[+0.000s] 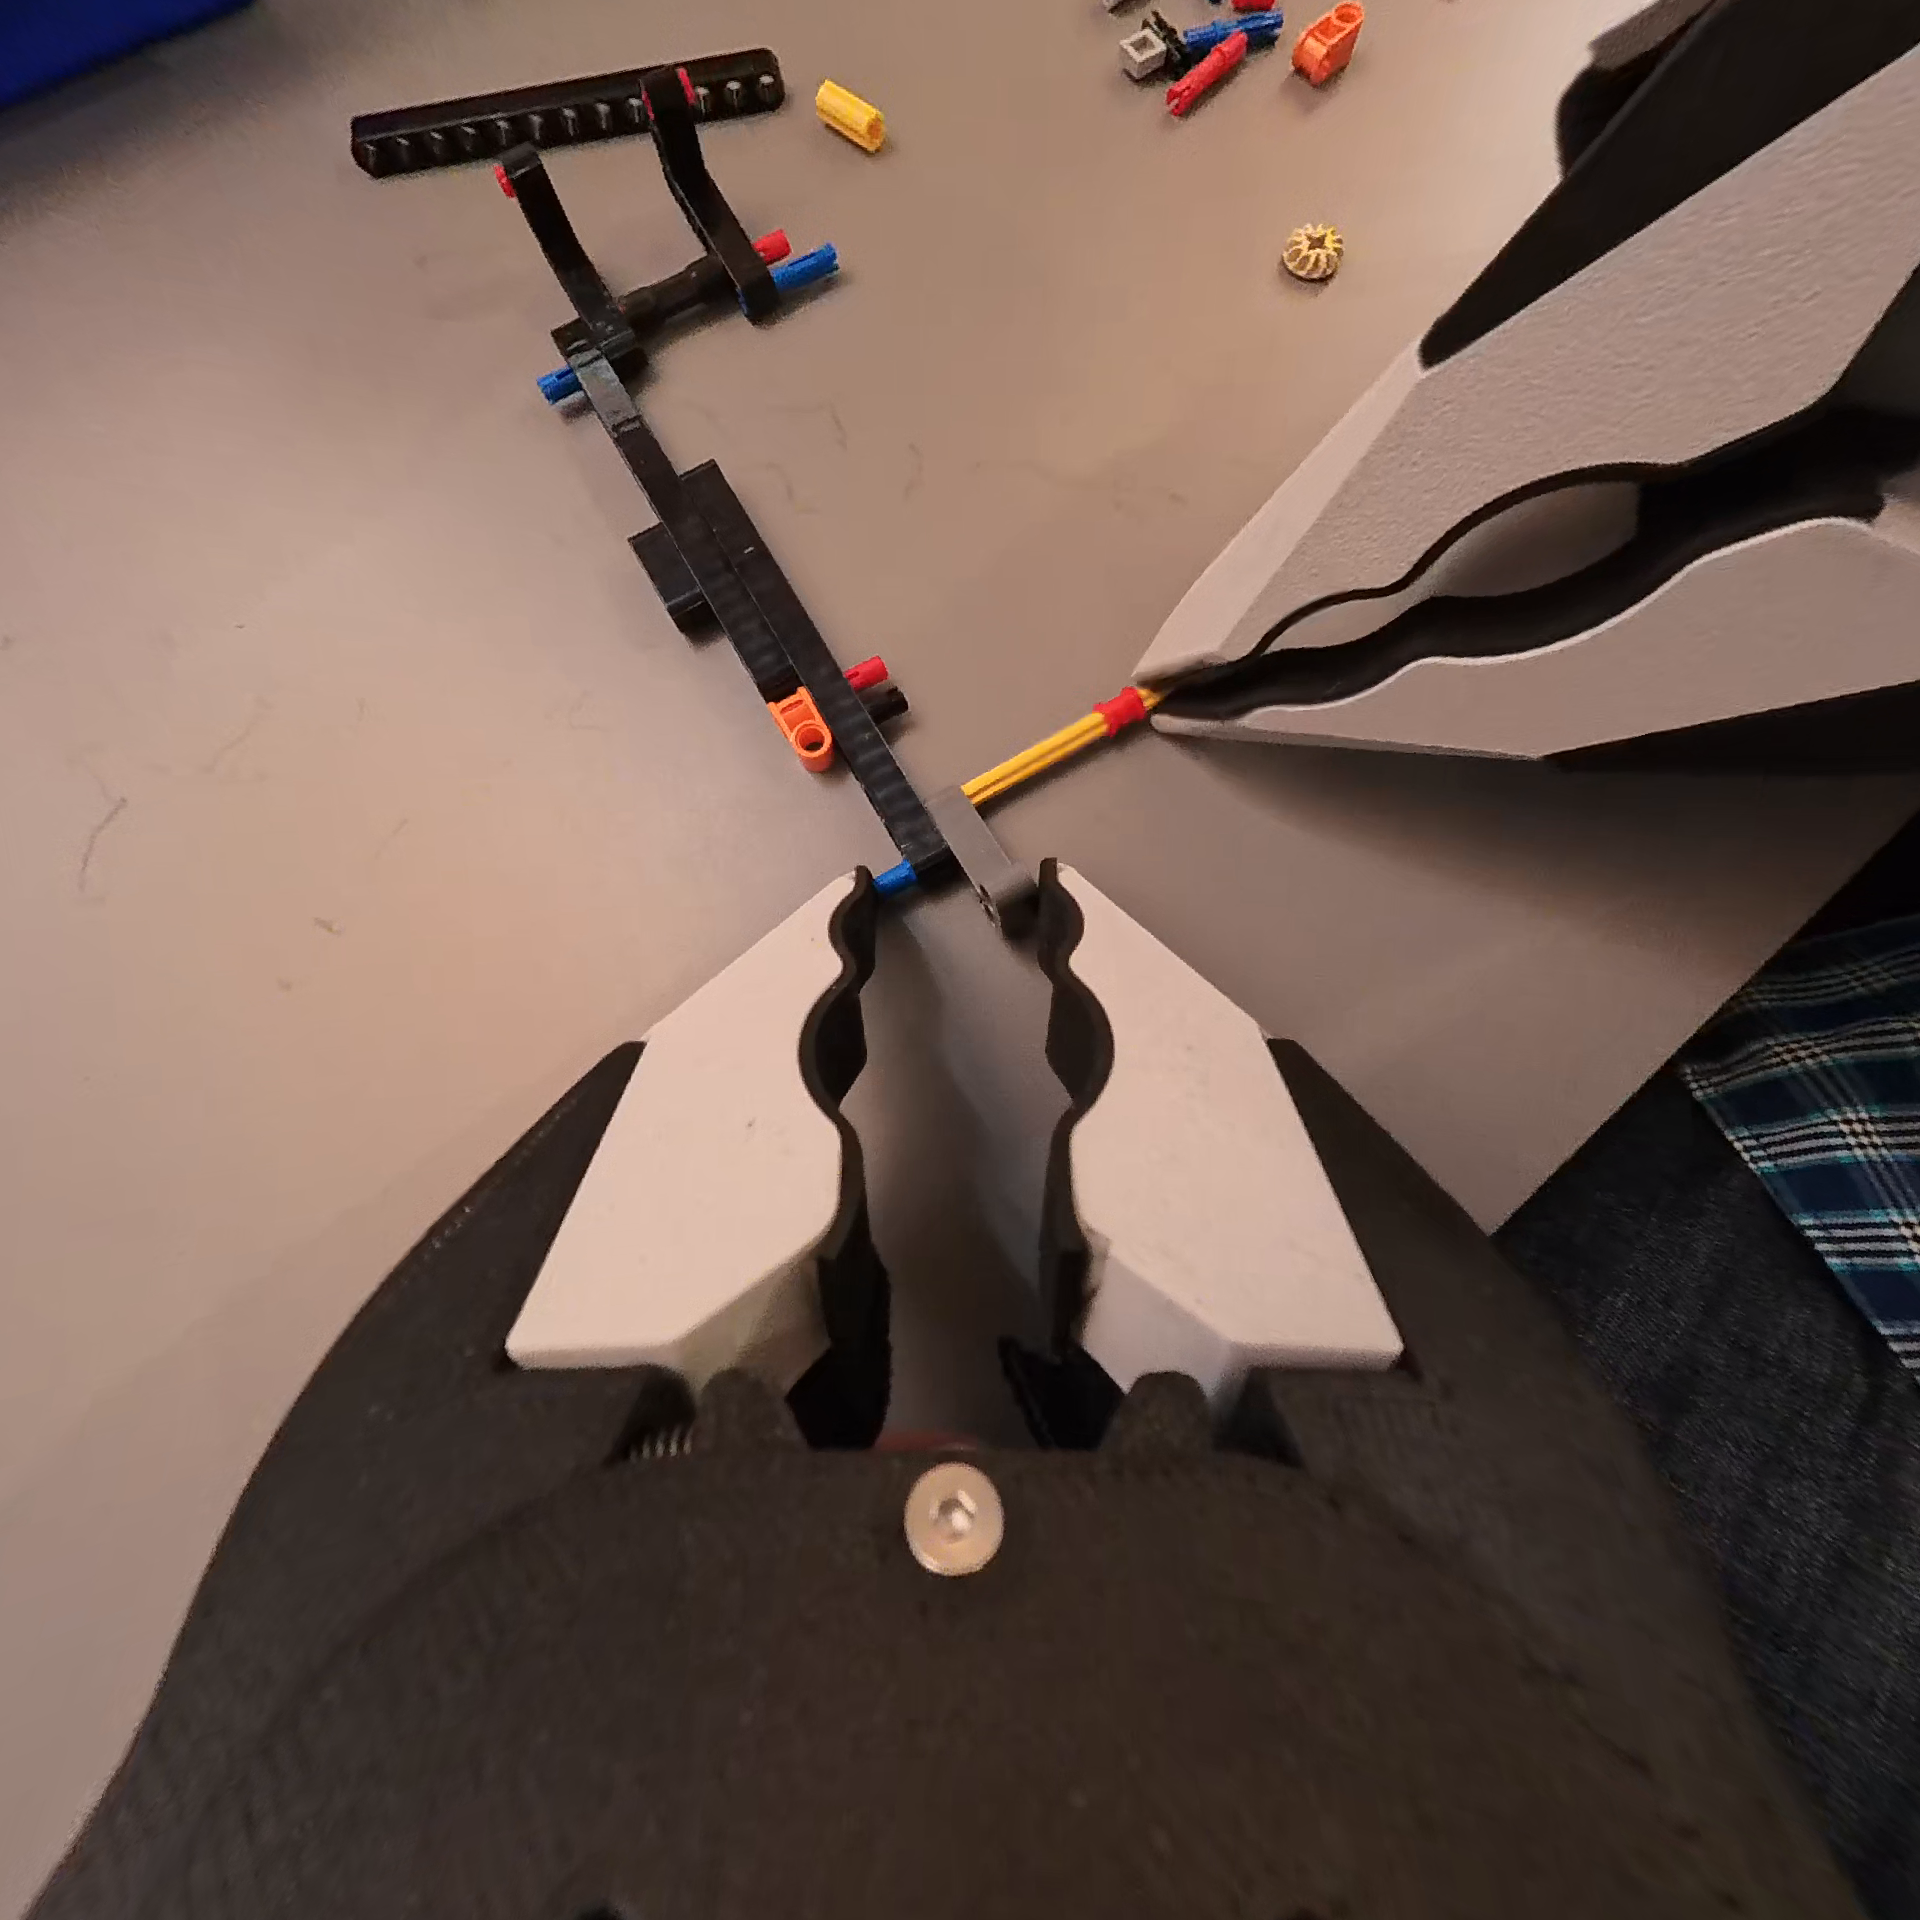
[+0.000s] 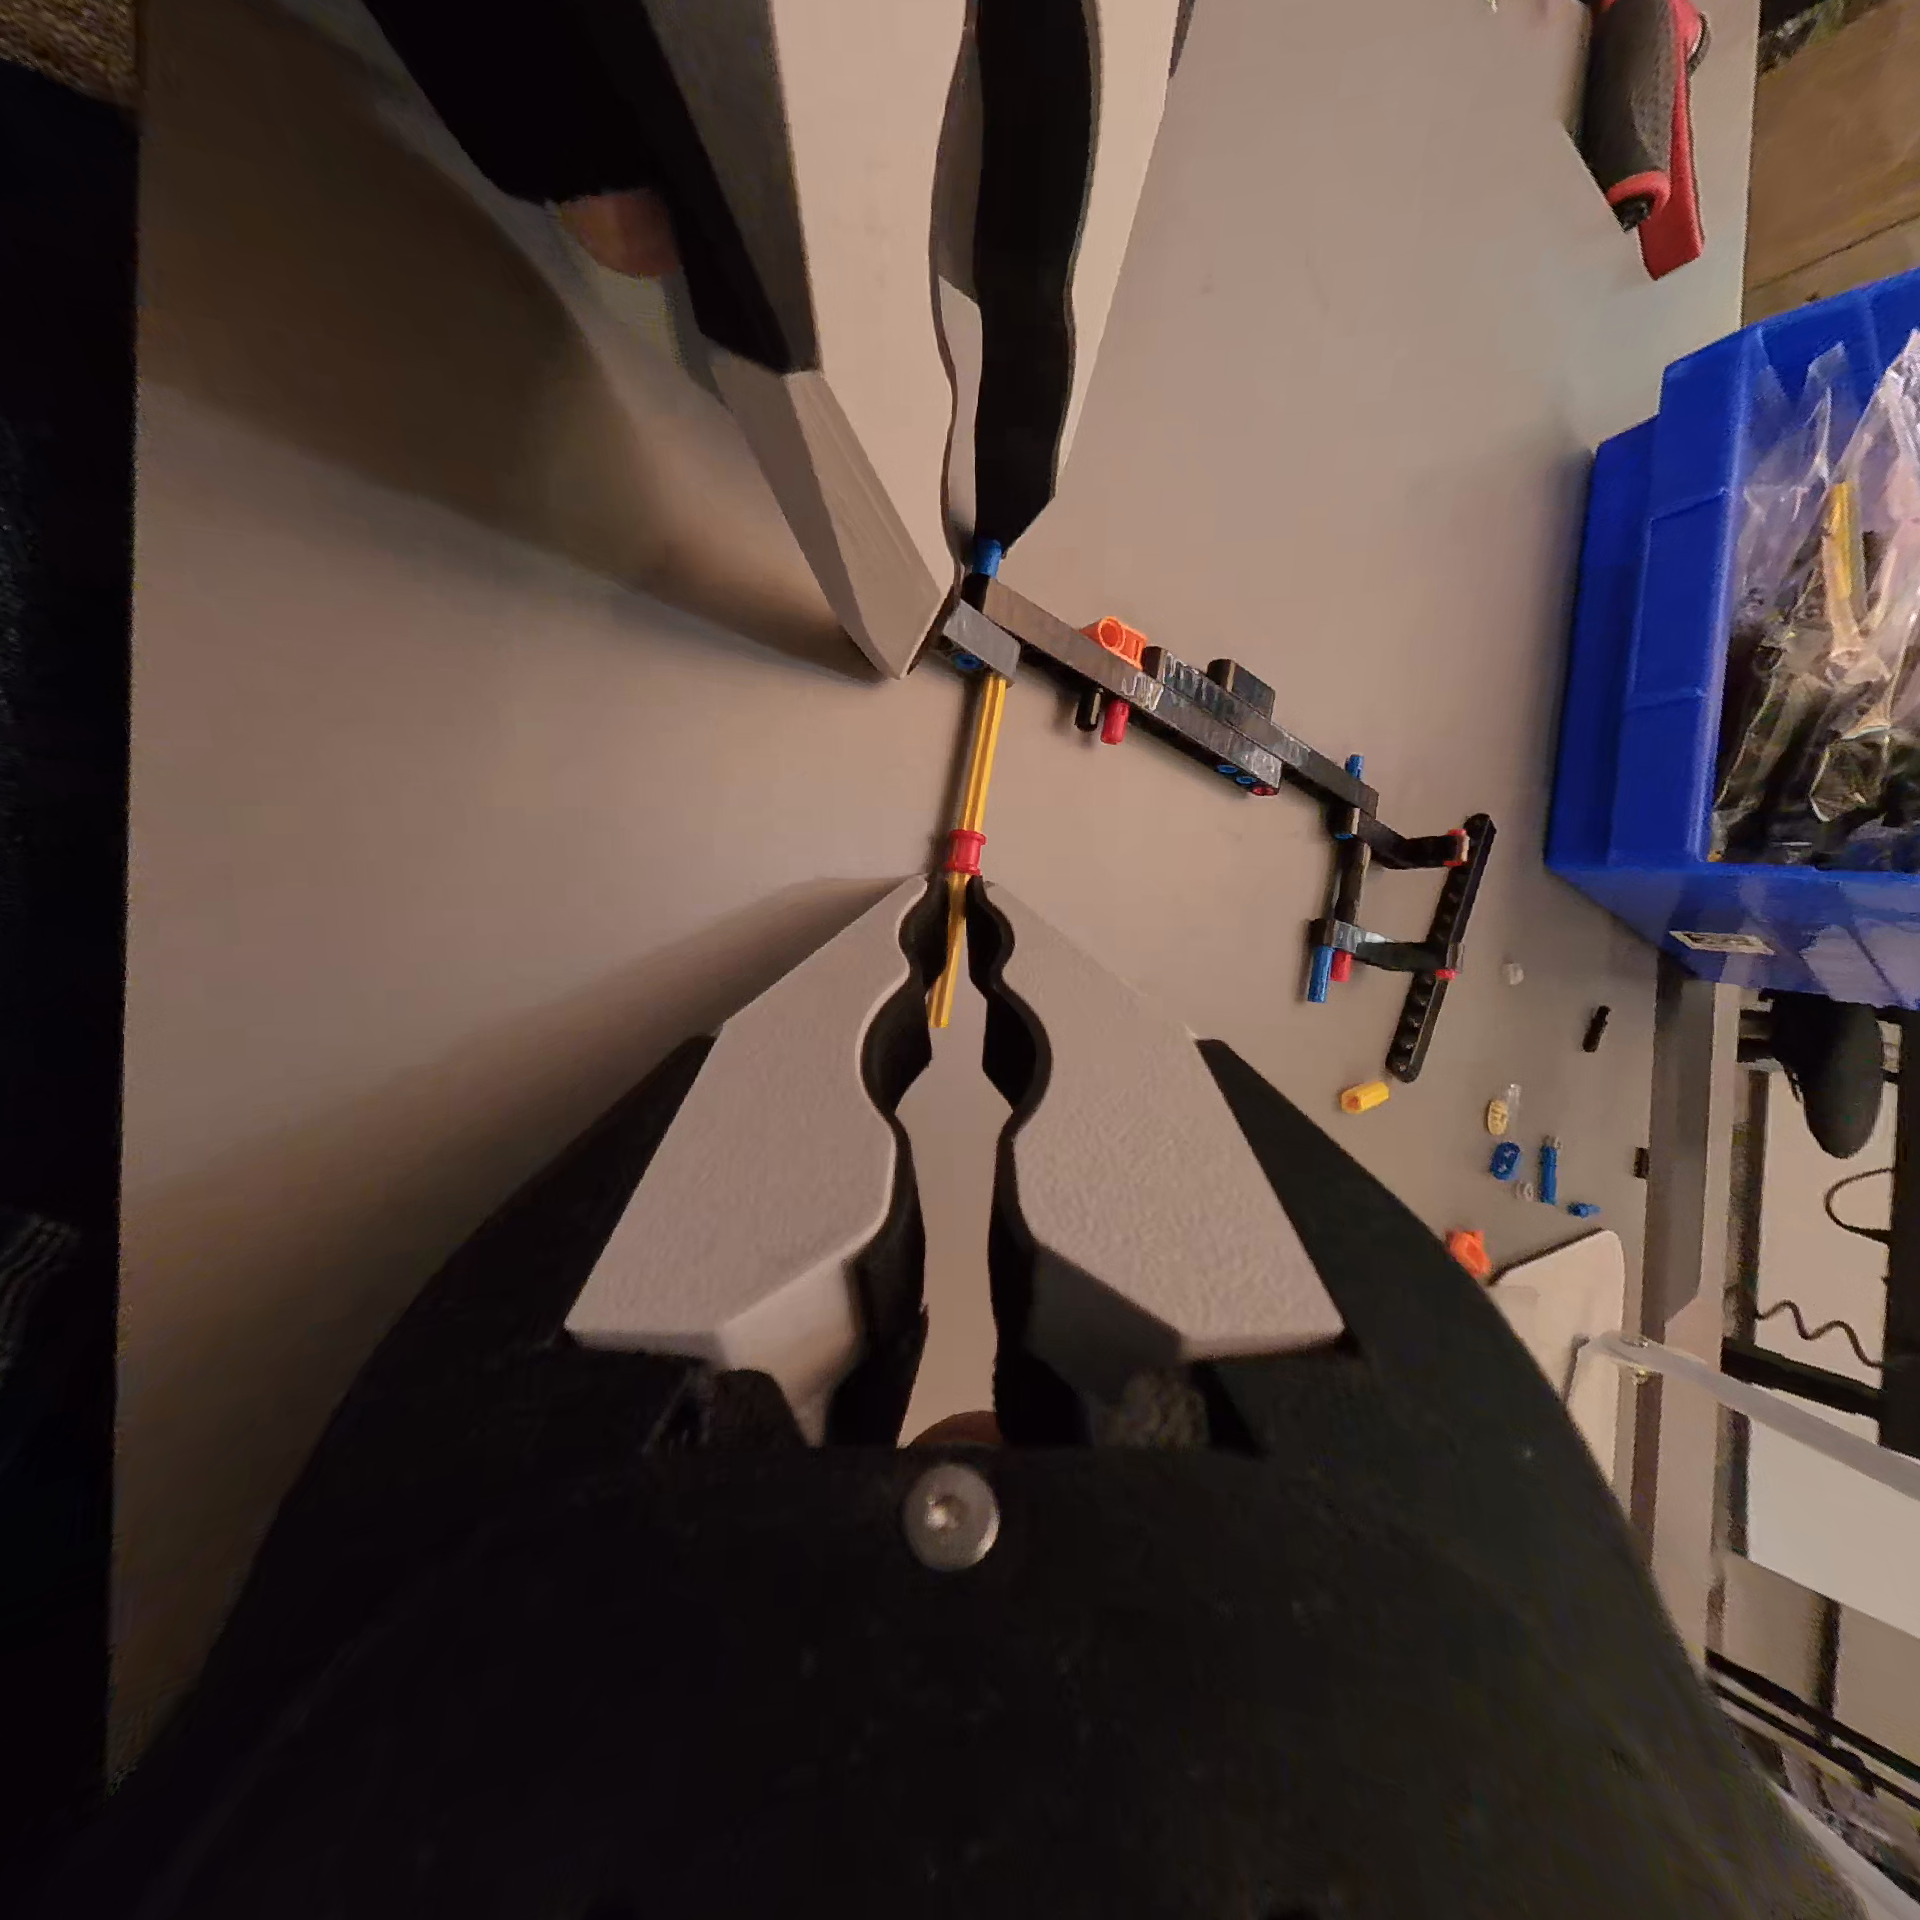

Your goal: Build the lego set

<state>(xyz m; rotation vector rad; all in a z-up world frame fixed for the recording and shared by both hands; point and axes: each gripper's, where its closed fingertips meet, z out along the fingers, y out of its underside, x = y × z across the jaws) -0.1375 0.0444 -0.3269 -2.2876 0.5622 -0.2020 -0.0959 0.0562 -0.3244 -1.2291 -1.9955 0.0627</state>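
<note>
A long black lego assembly (image 1: 727, 561) lies on the grey table (image 1: 312, 831). It has red and blue pins, an orange connector (image 1: 802, 722) and a grey beam (image 1: 977, 847) at its near end. My left gripper (image 1: 954, 883) is shut on that near end, one finger on a blue pin (image 1: 894, 881), the other on the grey beam. My right gripper (image 2: 948, 894) is shut on a yellow axle (image 2: 977, 758) with a red bush (image 2: 964, 850). The axle's far tip is at the grey beam (image 2: 982, 644). The right gripper (image 1: 1148, 698) comes in from the right. The left gripper (image 2: 961, 597) comes in from the top.
Loose pieces lie beyond the assembly: a yellow connector (image 1: 850, 114), a tan gear (image 1: 1313, 251), an orange connector (image 1: 1327, 42), and red and blue pins (image 1: 1205, 62). A blue bin (image 2: 1662, 727) holds plastic bags. A red-and-black handled tool (image 2: 1652, 135) lies nearby. A plaid garment (image 1: 1818, 1091) is past the table edge. Across from one pair of fingers to the other is roughly 5 cm. My right gripper's tips are some 12 cm from the tan gear (image 1: 1313, 251).
</note>
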